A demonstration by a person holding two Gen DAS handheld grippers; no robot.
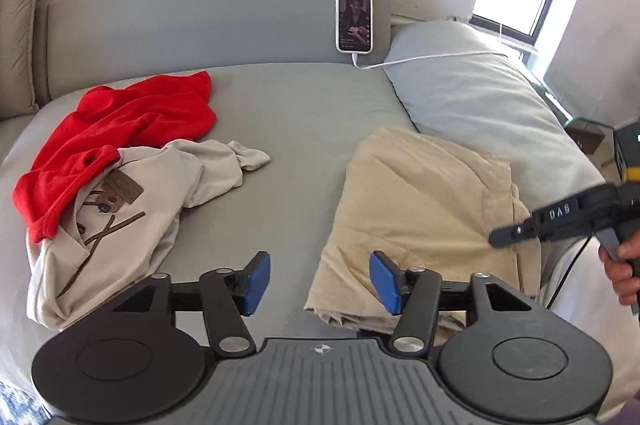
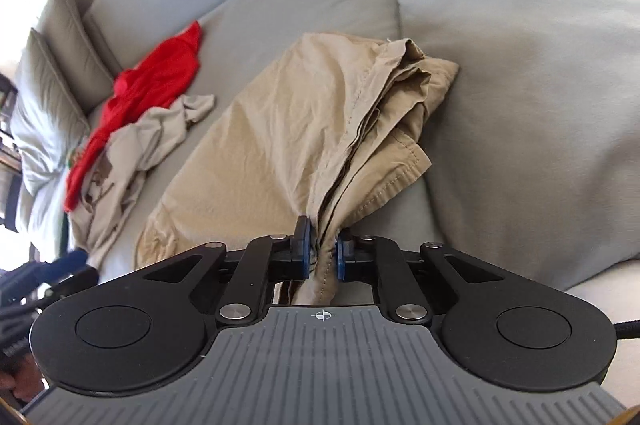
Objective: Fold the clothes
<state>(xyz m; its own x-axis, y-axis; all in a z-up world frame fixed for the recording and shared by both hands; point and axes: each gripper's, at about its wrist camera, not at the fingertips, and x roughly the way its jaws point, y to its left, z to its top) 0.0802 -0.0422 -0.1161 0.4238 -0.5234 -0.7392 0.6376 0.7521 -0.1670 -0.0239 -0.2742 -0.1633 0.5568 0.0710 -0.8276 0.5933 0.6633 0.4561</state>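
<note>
Tan trousers lie folded on the grey bed, right of centre; they also show in the right wrist view. My right gripper is shut on a bunched edge of the tan trousers; it shows in the left wrist view at the trousers' right side. My left gripper is open and empty, just above the trousers' near left corner. A red garment and a beige printed shirt lie crumpled at the left.
A phone on a white cable leans against the grey headboard. A pale pillow lies behind the trousers at the right. Cushions stand at the far left. A window is at the upper right.
</note>
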